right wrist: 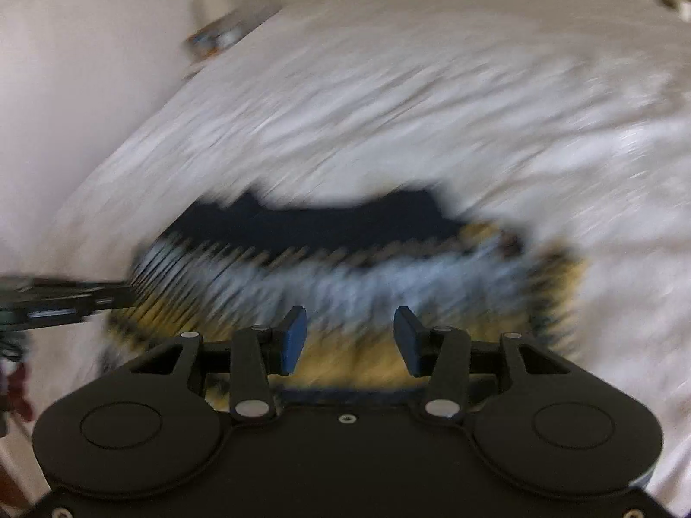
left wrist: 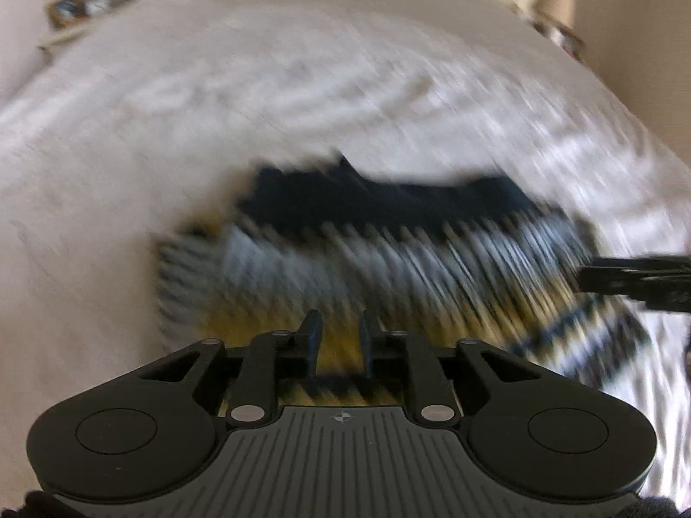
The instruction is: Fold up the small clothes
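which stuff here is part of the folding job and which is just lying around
Job: striped navy, white and yellow knitted garment; left gripper; right gripper; white bedspread it lies on.
Lying about: blurred small items on bedside shelf.

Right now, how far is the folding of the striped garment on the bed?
Done, as it looks: the striped garment lies on the white bedspread as a compact shape, dark band along its far edge. In hand: nothing; the right tongs and left tongs stand open above it, gripping no cloth. Left: blur hides whether another fold is needed.
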### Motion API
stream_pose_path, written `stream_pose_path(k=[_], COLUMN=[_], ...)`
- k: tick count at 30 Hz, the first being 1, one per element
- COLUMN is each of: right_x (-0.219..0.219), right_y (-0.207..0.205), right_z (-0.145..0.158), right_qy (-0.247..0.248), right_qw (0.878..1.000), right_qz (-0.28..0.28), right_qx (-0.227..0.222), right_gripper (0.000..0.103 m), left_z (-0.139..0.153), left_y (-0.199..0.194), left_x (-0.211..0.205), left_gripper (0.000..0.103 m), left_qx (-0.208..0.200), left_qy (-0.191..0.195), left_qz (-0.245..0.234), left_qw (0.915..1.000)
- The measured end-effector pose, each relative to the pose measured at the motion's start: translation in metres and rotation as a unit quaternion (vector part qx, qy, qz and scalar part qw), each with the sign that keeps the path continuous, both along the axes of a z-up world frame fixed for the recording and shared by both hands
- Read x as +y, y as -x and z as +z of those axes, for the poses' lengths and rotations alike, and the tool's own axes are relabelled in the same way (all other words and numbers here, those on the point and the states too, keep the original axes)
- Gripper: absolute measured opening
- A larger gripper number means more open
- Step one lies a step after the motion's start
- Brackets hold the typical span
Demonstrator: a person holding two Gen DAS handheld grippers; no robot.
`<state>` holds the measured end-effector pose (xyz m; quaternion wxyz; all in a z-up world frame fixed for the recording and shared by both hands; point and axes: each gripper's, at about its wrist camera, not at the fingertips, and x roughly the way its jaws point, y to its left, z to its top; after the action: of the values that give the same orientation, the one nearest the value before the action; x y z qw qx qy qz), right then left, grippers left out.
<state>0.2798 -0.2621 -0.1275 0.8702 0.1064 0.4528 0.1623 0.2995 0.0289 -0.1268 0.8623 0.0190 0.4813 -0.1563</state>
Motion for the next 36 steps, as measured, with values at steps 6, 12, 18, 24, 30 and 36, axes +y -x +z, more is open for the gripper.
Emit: stream_pose_path(k=[6,12,18,24,30,36], right_x=[0.051,0.009,-0.022,-0.044,-0.056,-0.070], right_y=[0.029,0.049,0.057,0.067,0.077,0.085], right_z=[-0.023,-0.049,-0.040,-0.019,-0.021,-0.022], right_qy=[0.043,0.118,0.112,0.031,0.015,-0.004], right_qw=[0.997,0.990,0.990,0.991,0.986,0.982], right_qz=[0.056,0.008,-0.044,-0.120,-0.156,-0.177], right_qx=[0.033,0.072,0.074,0.047,0.057,0.062], right_gripper=[0.056,0.056,0.057,0.084,0.102,0.102], left_z=[-0.040,-0.051,-0.032,0.013,0.004,-0.019], left_y=[0.034,0.047,0.048,0.044,0.009,-0.010], left_x=[0.005,0.060,0.056,0.016,-0.041,-0.075], left_gripper=[0.023,0.023,0.023,0.024,0.028,0.031], left_qx=[0.056,0.070,0.065,0.007,0.007,0.018], left_qy=[-0.055,-0.044,-0.052,0.002,0.002,-0.030], left_qz=[-0.028,0.024,0.022,0.015,-0.025,-0.062], left_qw=[0.9965,0.9963,0.9963,0.9999,0.9997,0.9974])
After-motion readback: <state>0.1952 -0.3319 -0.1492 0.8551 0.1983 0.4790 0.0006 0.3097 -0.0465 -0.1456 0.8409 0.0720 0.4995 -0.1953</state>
